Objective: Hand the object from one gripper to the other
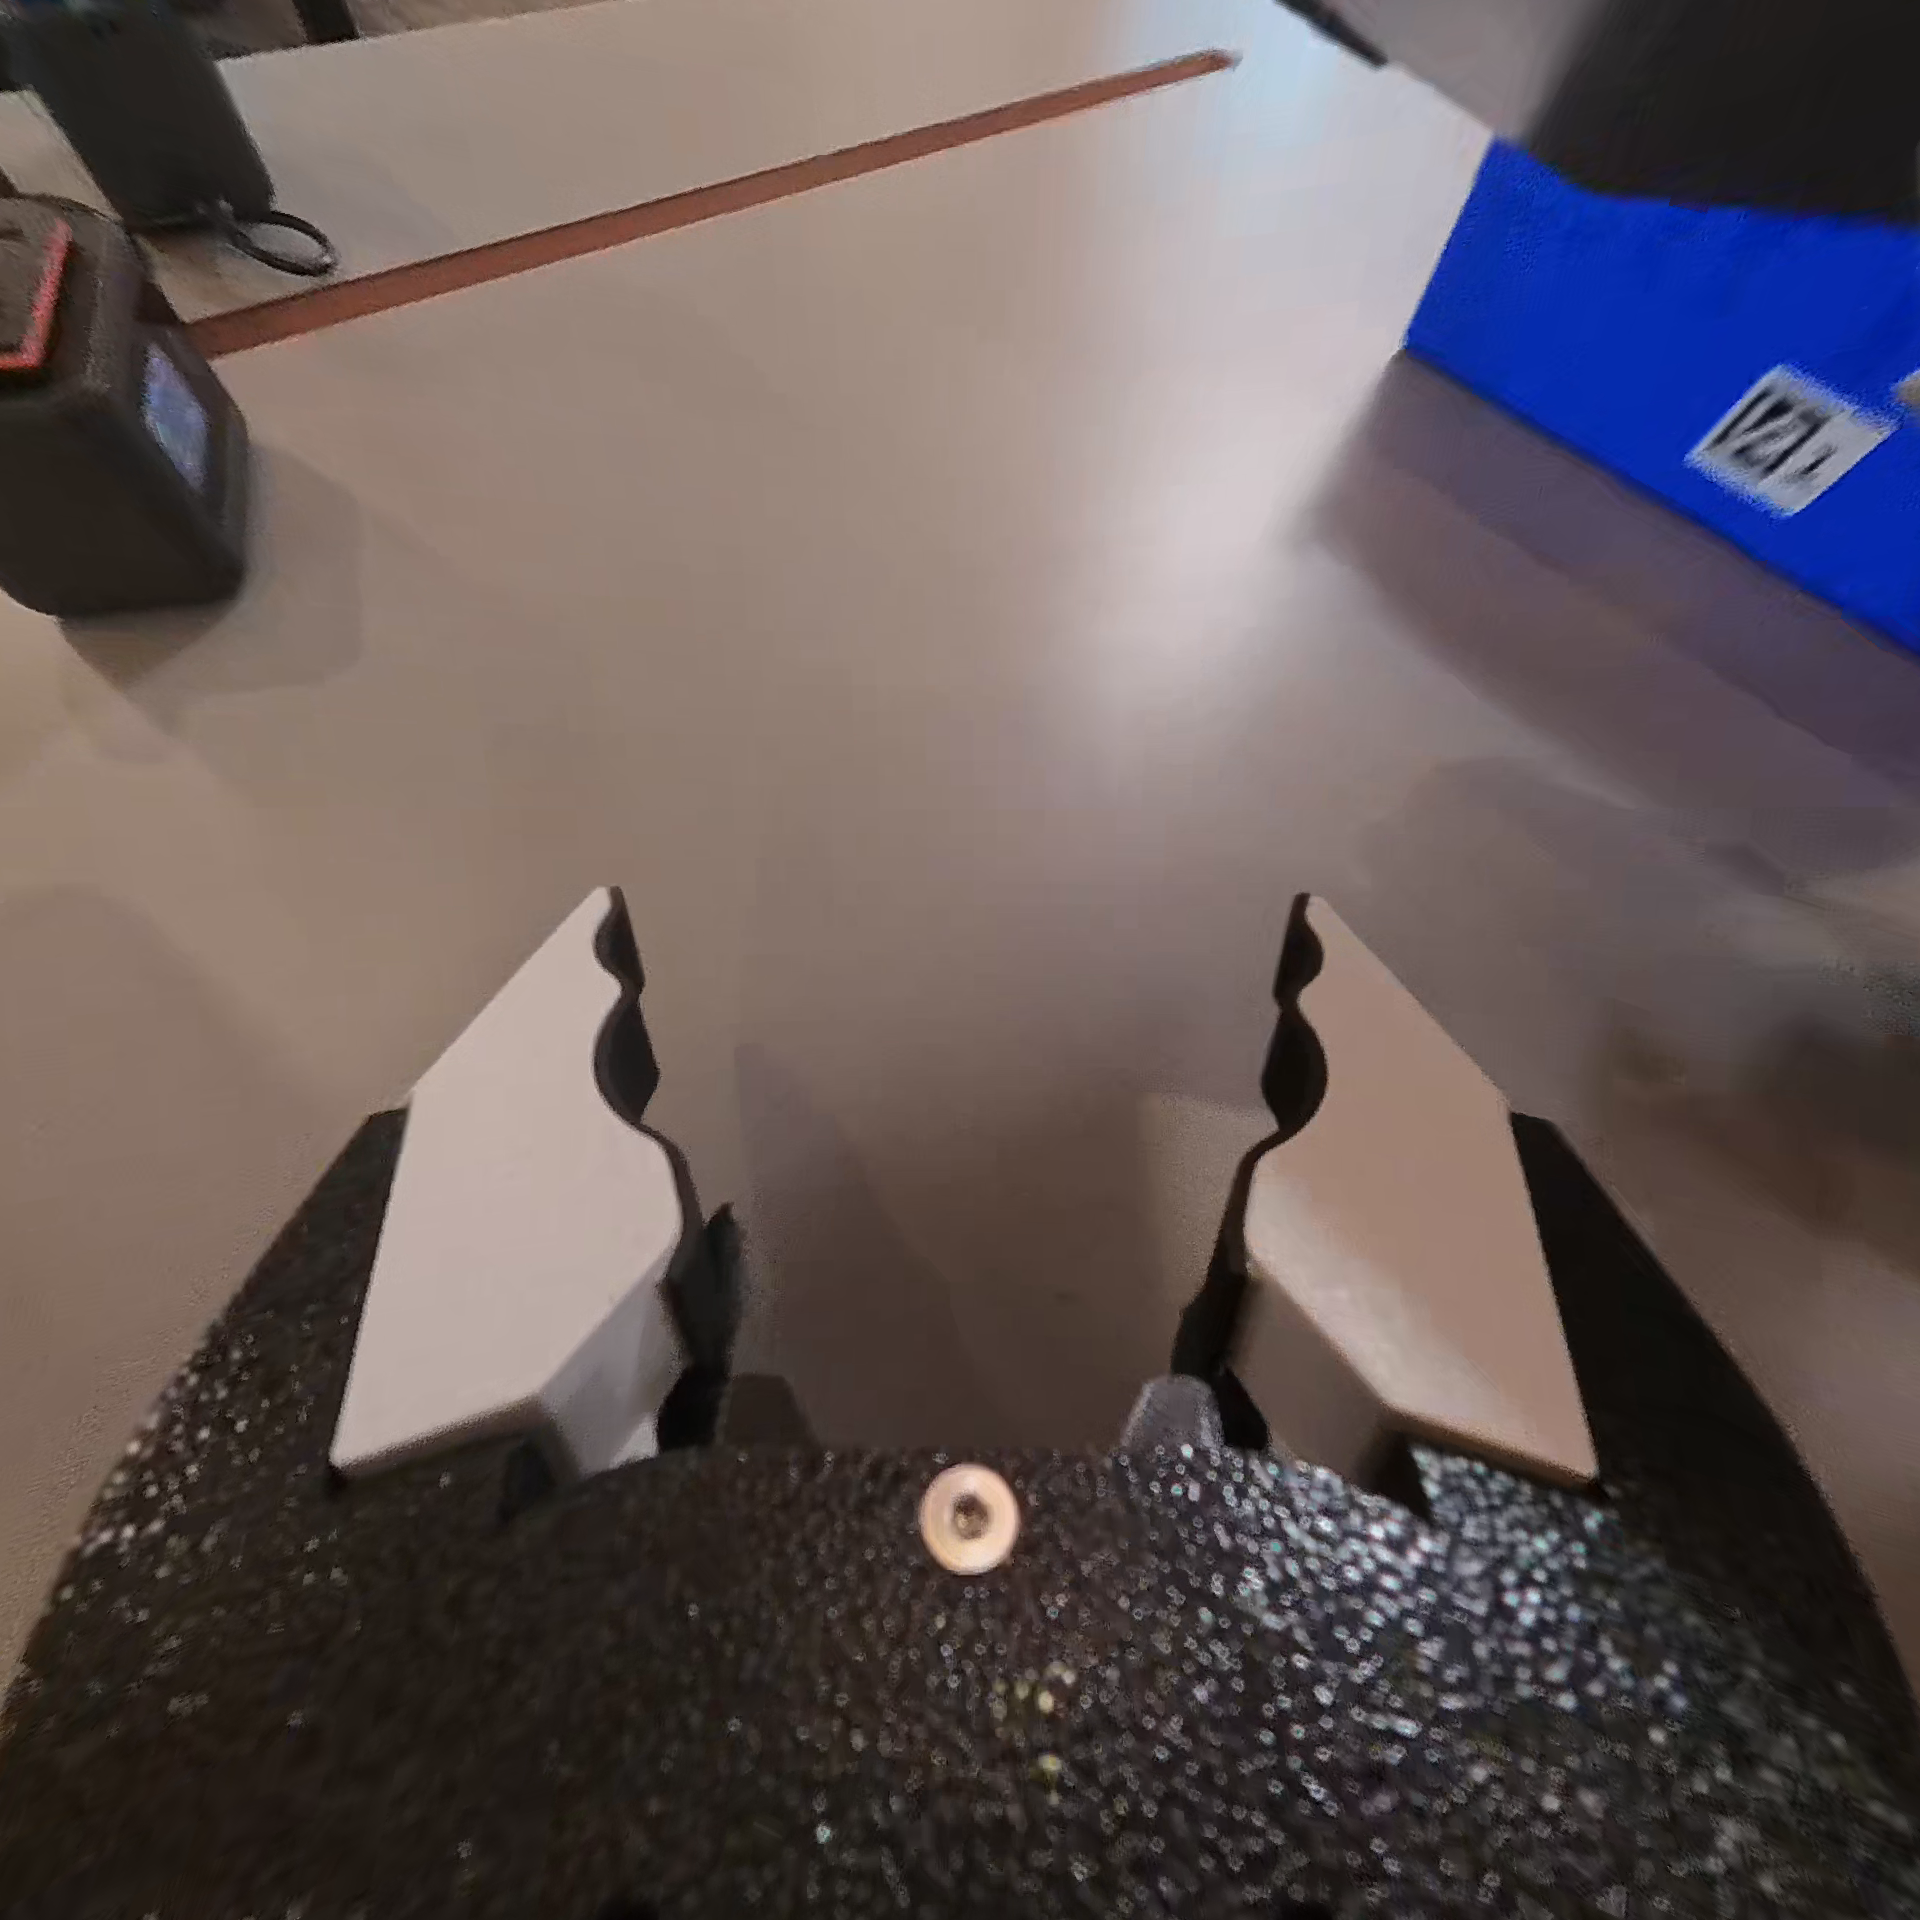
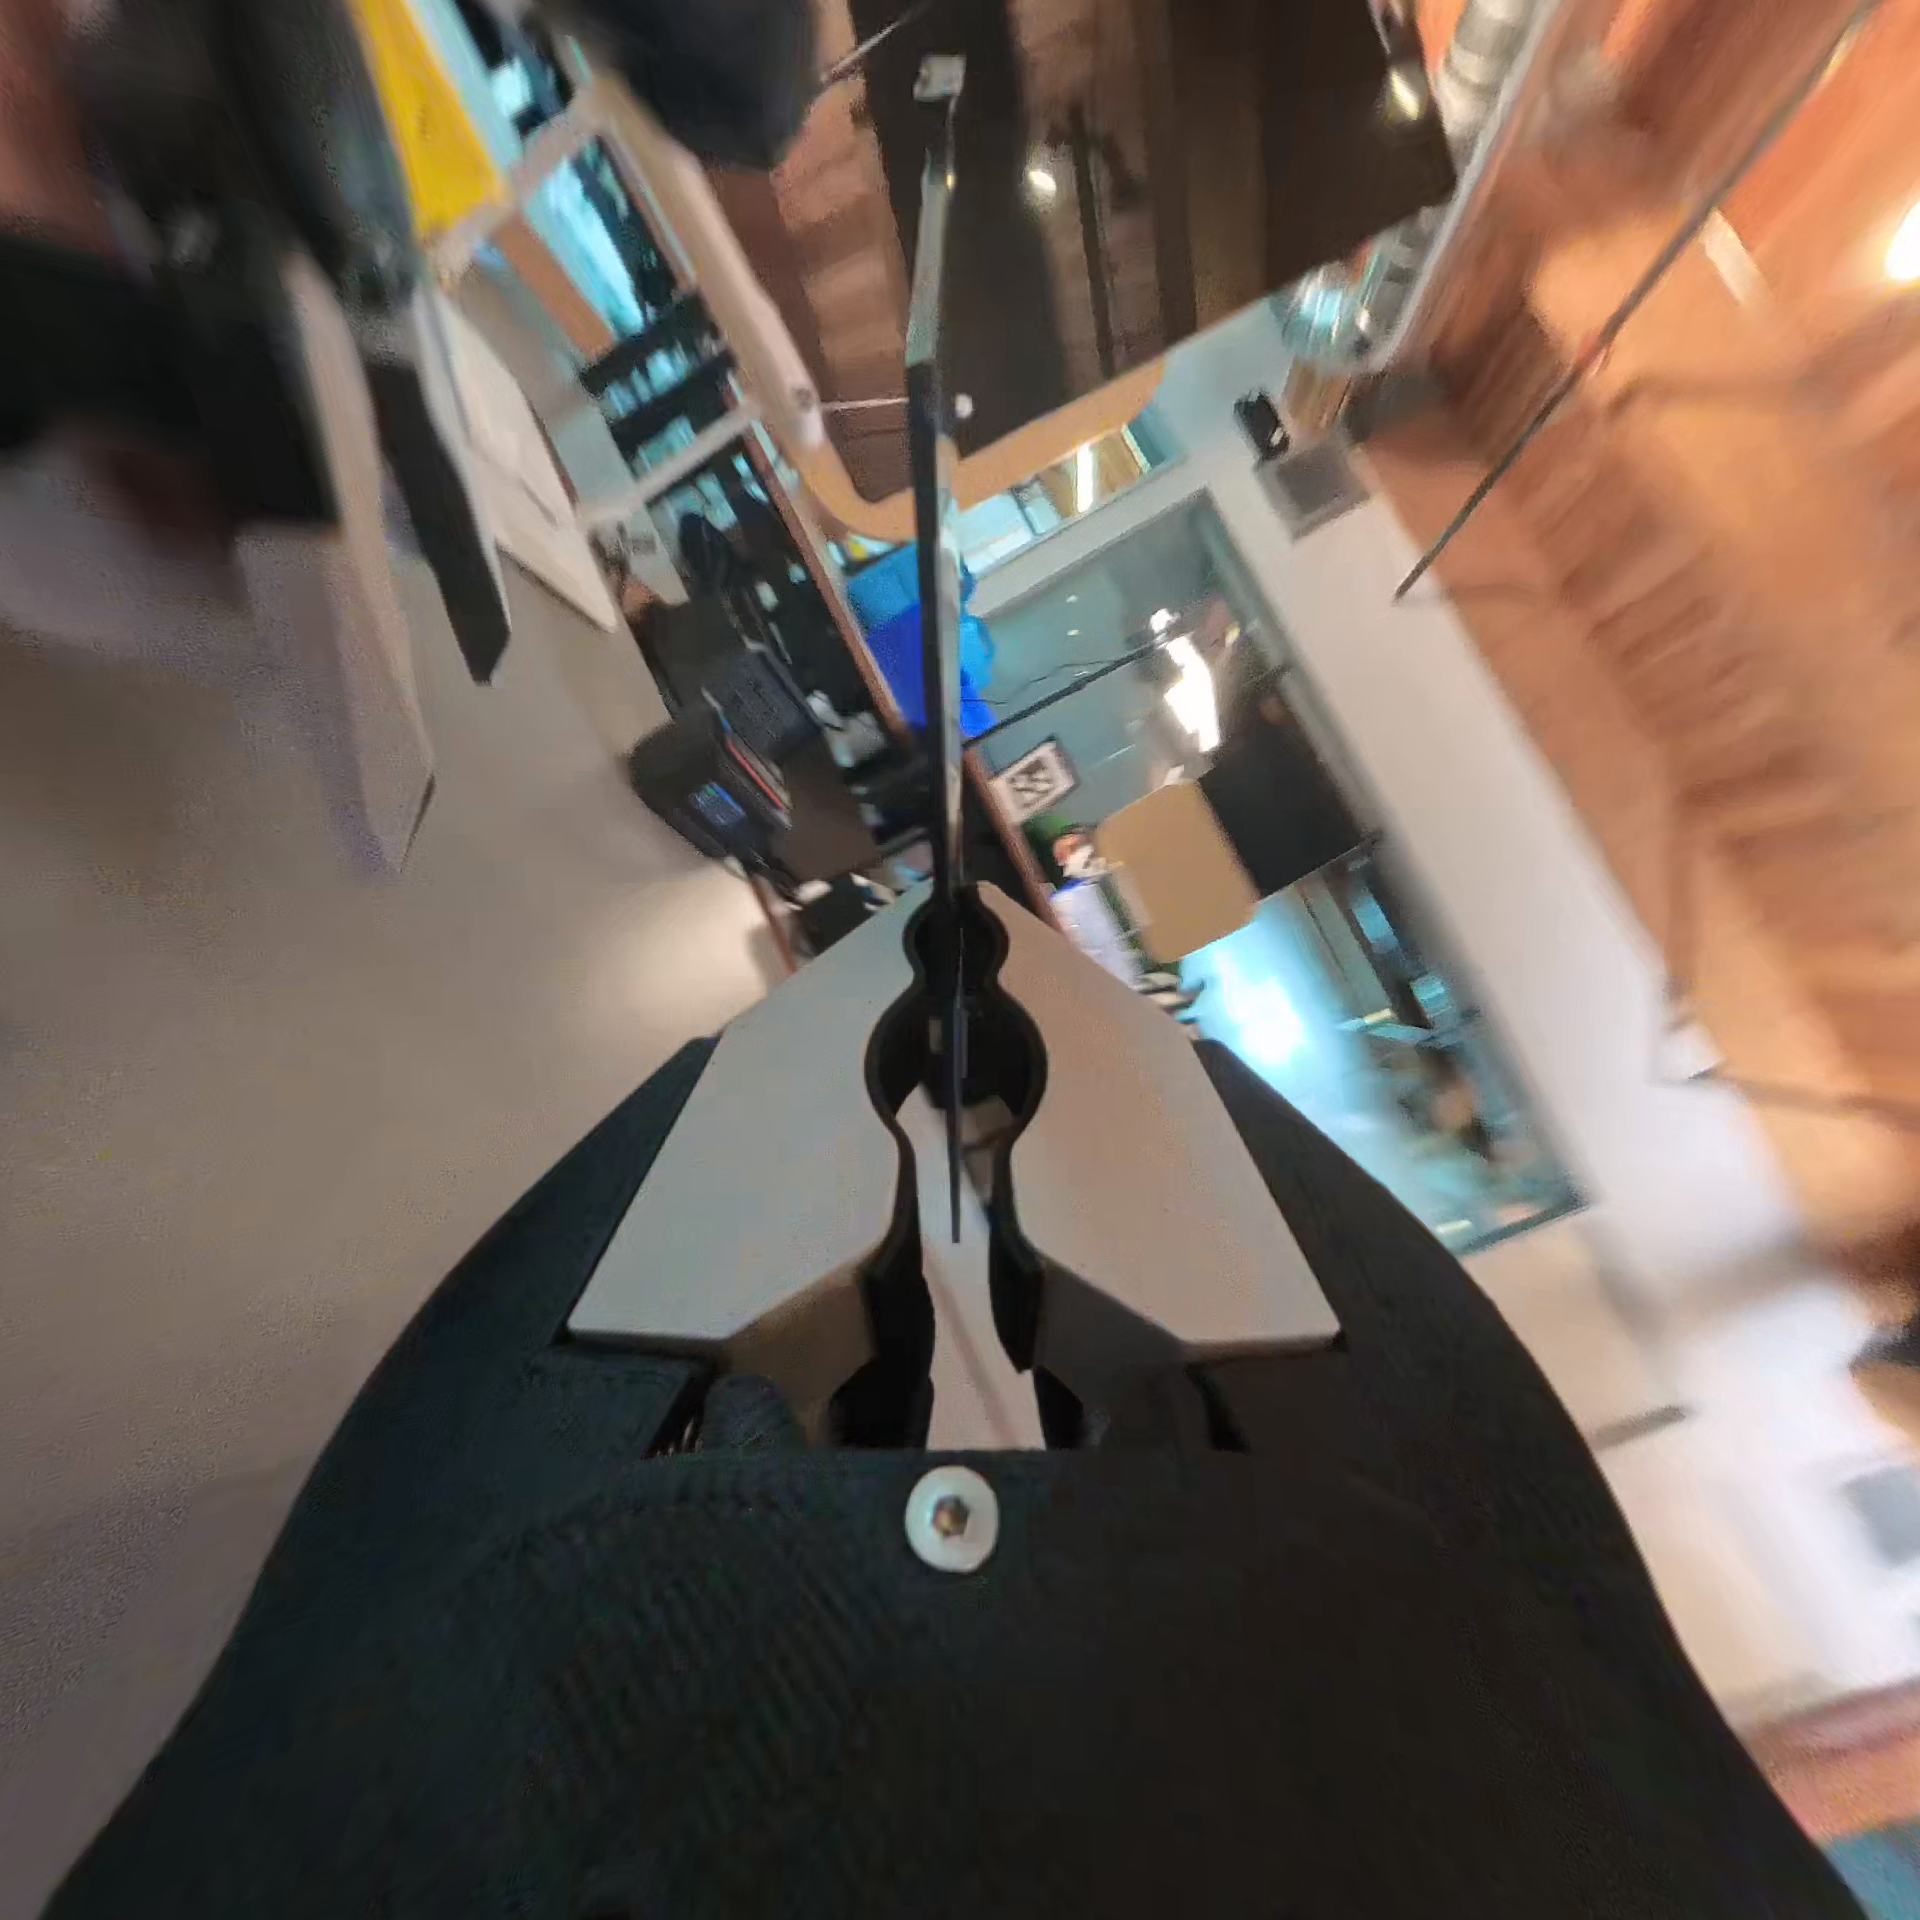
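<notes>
A thin black strip (image 2: 933, 582), flat and long like a cable tie, is clamped between the closed jaws of the right gripper (image 2: 958, 914). It is seen edge-on, running forward from the fingertips and up across the right wrist view; its short rear end lies between the pale fingers (image 2: 790, 1132). The strip is held in the air, off the table, and the room behind it is blurred and tilted.

The left gripper (image 1: 956, 914) is empty, its jaws standing wide apart above the bare middle of the grey table (image 1: 883, 582). A black device (image 1: 104, 457) stands at the table's left edge and a blue box (image 1: 1662, 364) at its right edge. A dark blurred shape at the upper left of the right wrist view may be the left gripper, though this cannot be told for certain.

The step in hand is judged to be the approach before the transfer. Next, the open jaws are to be brought round the free length of the strip, closed flat on its broad faces, and only then is the right grip to be released.
</notes>
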A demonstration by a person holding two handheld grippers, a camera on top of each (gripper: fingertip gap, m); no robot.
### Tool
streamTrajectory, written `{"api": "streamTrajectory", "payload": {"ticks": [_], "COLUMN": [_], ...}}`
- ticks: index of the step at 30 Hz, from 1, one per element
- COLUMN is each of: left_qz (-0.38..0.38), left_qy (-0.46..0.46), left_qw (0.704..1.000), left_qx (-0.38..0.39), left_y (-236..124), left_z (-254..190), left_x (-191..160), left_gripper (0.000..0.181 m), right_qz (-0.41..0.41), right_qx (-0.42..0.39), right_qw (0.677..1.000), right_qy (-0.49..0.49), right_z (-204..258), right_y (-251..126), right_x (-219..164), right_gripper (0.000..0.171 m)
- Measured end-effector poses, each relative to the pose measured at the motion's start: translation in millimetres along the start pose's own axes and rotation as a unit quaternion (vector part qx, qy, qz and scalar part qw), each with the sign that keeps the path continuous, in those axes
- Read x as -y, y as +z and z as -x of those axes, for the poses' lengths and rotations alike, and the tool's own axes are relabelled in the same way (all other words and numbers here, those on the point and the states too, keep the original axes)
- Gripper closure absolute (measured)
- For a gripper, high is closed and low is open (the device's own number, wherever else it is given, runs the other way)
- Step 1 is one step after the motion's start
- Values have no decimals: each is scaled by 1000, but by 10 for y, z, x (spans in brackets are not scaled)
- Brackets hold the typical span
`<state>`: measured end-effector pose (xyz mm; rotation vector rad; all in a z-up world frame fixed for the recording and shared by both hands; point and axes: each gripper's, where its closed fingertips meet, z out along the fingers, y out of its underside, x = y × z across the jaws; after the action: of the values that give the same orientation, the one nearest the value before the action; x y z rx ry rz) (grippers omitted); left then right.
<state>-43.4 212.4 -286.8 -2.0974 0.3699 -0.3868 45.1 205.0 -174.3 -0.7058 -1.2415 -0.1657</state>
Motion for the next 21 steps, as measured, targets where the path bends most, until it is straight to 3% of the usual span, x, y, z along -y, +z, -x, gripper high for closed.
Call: {"api": "streamTrajectory", "payload": {"ticks": [4,7,10,14,18,21], "left_qz": [-50,-110,-124,-83,-79,-140], "left_qy": [-144,-277,-311,-243,-196,-150], "left_qw": [977,905,837,845,853,875], "left_qx": [-151,-305,-433,-469,-477,-439], "left_y": [-121,-378,-655,-696,-689,-703], "left_z": [-220,-326,-489,-785,-926,-811], "left_x": [180,450,593,475,412,504], "left_gripper": [73,87,102,127,181,181], "right_qz": [14,9,0,-11,-21,-30], "right_qx": [-36,-53,-58,-56,-55,-52], "right_qw": [981,965,950,935,940,970], "right_qy": [-192,-256,-307,-350,-337,-237], "right_z": [90,83,136,251,271,174], "right_y": [28,18,13,36,29,-7], "right_x": [-5,67,148,230,285,259], "right_gripper": [171,171,171,171,169,131]}}
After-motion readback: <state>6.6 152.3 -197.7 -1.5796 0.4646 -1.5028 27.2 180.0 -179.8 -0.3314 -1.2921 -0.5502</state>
